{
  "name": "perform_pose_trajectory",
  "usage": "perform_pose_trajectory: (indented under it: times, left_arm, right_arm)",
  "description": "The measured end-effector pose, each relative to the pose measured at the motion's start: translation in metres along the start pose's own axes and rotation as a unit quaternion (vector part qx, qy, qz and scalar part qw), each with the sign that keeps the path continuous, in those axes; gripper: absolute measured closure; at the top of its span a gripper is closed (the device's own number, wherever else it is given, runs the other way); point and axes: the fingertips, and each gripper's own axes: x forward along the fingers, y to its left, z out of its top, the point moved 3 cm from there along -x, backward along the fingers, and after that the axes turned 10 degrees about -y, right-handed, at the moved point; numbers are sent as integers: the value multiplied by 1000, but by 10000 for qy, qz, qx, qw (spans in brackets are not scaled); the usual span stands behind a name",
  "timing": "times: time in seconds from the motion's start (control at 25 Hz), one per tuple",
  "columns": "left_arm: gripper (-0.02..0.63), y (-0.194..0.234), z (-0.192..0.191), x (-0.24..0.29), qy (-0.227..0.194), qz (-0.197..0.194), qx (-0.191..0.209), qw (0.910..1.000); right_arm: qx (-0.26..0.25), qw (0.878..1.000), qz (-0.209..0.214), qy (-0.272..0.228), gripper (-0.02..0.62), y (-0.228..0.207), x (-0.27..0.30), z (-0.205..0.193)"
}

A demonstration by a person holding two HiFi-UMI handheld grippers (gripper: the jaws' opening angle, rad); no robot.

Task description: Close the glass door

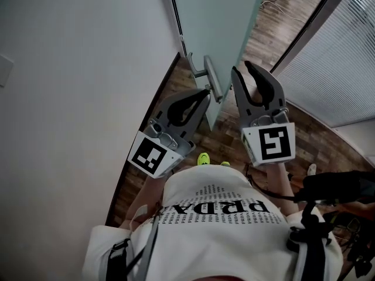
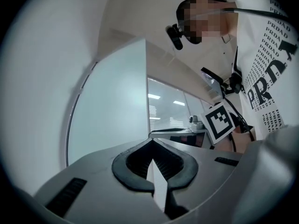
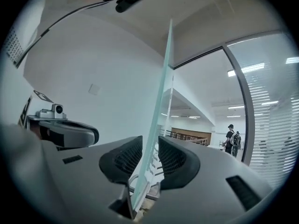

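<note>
Head view, looking steeply down: the glass door (image 1: 217, 16) stands open, swung out from the white wall (image 1: 70, 69) over the wood floor (image 1: 275, 34). A metal bar handle (image 1: 211, 78) is fixed near the door's free edge. A window blind (image 1: 345, 57) fills the right side.

(a) Left claw (image 1: 204, 93): the 2 jaws are closed tip to tip, with nothing between them. The left gripper view confirms this, since the pads of the left claw (image 2: 152, 143) meet at the tips around an empty hollow. The claw sits just below the handle; contact cannot be judged.

(b) Right claw (image 1: 244, 68): the jaws are parted by a narrow gap. It is raised beside the door's free edge, to the right of the handle. In the right gripper view, the door (image 3: 161, 92) appears edge-on and runs straight through the gap of the right claw (image 3: 150, 141). Whether either pad touches the glass cannot be judged.

(c) Background: a person (image 3: 232, 136) stands far beyond the doorway.
</note>
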Motion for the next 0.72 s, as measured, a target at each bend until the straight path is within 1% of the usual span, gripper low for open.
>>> perform_pose_trajectory:
  times: [0.12, 0.36, 0.48, 0.64, 0.72]
  left_arm:
    - [606, 6, -2, 5, 62, -23, -11, 10000]
    - [606, 16, -5, 19, 105, -163, -38, 9998]
    - [606, 19, -5, 23, 100, -251, -37, 9996]
    - [606, 11, -11, 28, 131, -404, -111, 9990]
    - [606, 6, -12, 29, 62, -448, -27, 9990]
  right_arm:
    - [-158, 9998, -28, 83, 526, -2, 7, -2]
    - [-202, 9997, 9, 110, 528, -5, 14, -3]
    - [-86, 9999, 7, 108, 534, -4, 17, -1]
    - [-94, 9998, 76, 183, 534, -4, 10, 1]
    - [-92, 9997, 159, 188, 534, -2, 4, -1]
